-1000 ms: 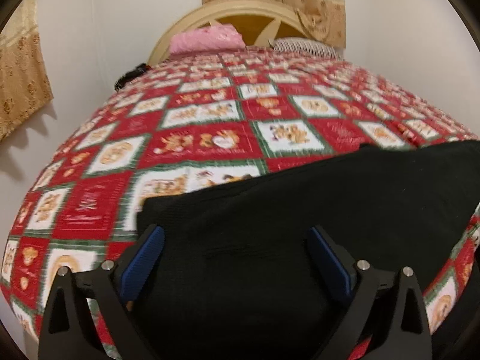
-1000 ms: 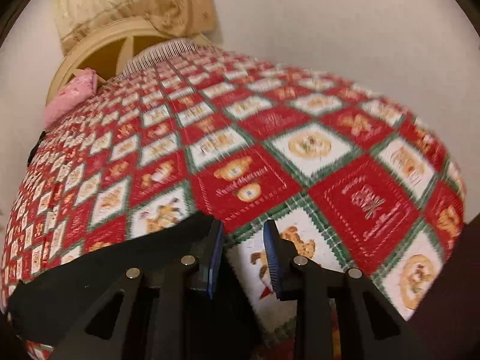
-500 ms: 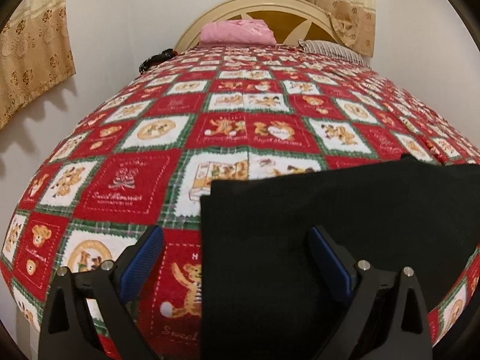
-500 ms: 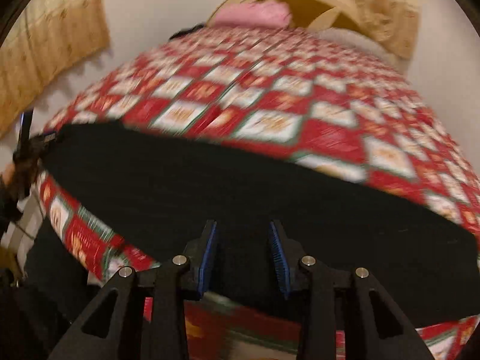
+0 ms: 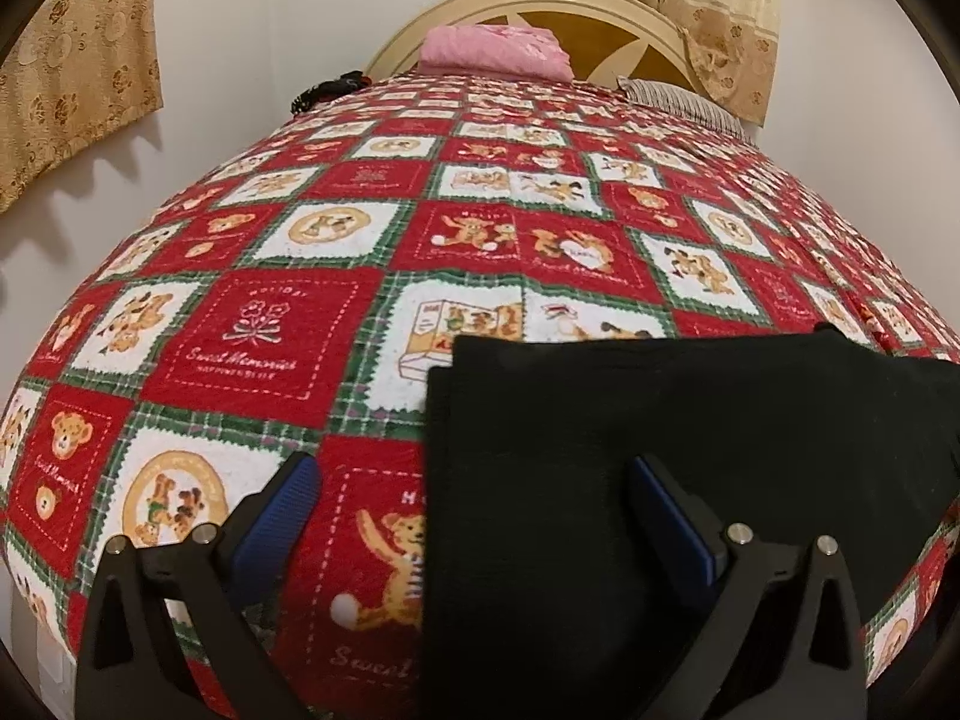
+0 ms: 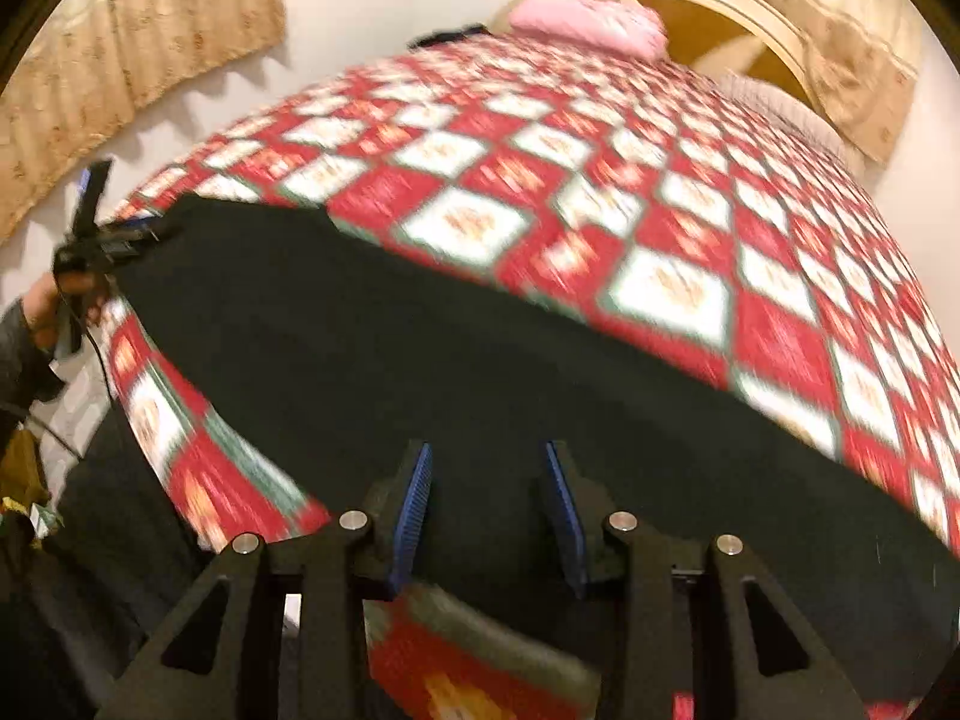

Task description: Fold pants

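The black pants (image 5: 660,438) lie flat in a long folded strip near the foot edge of the bed, on a red, white and green teddy-bear quilt (image 5: 492,180). My left gripper (image 5: 474,516) is wide open and empty, hovering over the strip's left end; its right finger is above the cloth, its left finger above the quilt. In the right wrist view the pants (image 6: 420,360) stretch across the frame. My right gripper (image 6: 487,504) is partly open and empty, just above the pants' near edge. The left gripper (image 6: 96,228) shows at the strip's far left end.
A pink pillow (image 5: 492,51) and a striped pillow (image 5: 684,99) lie by the cream headboard (image 5: 600,6). A black object (image 5: 327,90) sits at the quilt's far left edge. Curtains hang on the walls. The bed's foot edge (image 6: 198,480) drops off below the pants.
The left gripper has shifted left, so the pants' left end now sits between its fingers. The right gripper swung from the bare quilt to over the pants and opened a little wider.
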`<state>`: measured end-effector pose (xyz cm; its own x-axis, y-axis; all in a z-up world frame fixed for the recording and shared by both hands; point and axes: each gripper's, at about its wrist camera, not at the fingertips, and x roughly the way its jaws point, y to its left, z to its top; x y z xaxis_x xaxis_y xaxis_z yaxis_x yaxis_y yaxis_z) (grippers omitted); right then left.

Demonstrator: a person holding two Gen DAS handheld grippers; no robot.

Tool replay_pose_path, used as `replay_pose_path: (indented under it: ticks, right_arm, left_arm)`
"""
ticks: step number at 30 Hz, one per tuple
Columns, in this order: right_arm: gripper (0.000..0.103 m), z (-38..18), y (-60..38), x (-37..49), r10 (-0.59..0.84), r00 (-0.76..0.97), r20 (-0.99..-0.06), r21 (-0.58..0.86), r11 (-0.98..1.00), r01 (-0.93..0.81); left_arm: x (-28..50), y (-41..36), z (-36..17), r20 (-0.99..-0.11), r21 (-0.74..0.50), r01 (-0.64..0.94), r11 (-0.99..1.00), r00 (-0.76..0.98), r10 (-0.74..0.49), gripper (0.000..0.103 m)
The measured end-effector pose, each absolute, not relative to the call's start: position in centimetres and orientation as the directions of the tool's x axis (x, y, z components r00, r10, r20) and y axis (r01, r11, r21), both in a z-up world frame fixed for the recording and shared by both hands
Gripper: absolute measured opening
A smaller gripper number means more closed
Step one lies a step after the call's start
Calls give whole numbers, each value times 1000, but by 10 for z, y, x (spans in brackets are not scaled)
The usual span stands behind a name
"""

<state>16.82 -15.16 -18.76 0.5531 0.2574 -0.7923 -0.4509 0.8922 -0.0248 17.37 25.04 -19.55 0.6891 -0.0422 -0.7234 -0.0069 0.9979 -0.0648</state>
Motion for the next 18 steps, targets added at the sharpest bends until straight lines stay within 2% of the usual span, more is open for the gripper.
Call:
replay_pose_path:
  ticks: [10, 18]
  right_arm:
    - [44, -197, -29, 236, 447, 471, -760, 89, 791, -606]
    - [44, -220, 3, 307, 526, 362, -769, 308, 802, -512]
  left_arm:
    - [173, 254, -197, -720, -62, 5, 998, 692, -49, 103]
    - [172, 255, -199, -709, -72, 10, 997, 703, -58, 103]
